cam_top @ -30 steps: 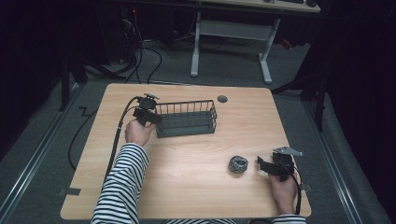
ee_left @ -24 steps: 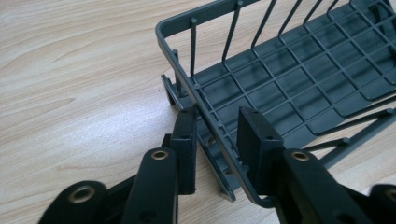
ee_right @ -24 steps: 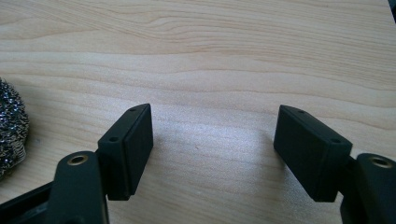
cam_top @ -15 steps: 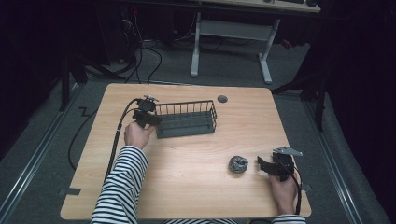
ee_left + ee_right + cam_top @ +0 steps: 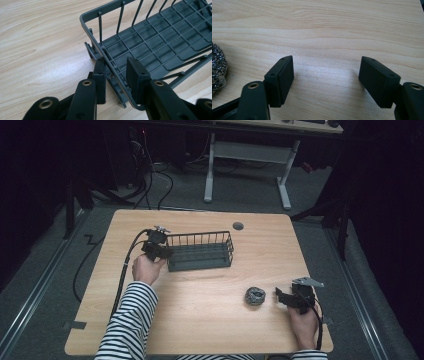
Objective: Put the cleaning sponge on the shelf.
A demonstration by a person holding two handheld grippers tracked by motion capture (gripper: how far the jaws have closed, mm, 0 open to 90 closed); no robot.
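A dark grey wire basket (image 5: 200,251) stands on the wooden table (image 5: 200,320), left of its middle. My left gripper (image 5: 162,251) is at the basket's left end, shut on that end's wall. In the left gripper view the two black jaws (image 5: 117,77) straddle the basket's rim (image 5: 107,53), one pad outside and one inside. A ball of steel wool (image 5: 254,296) lies at the front right. My right gripper (image 5: 280,296) rests just right of it, open and pointing at it. In the right gripper view the steel wool (image 5: 218,70) sits left of the open jaws (image 5: 325,75), with only bare wood between them.
A round cable hole (image 5: 238,226) sits near the table's far edge. Behind the table stands another desk's white frame (image 5: 245,155). Black cables (image 5: 150,175) lie on the floor at the back left. The left gripper's cable (image 5: 125,270) runs along the striped sleeve.
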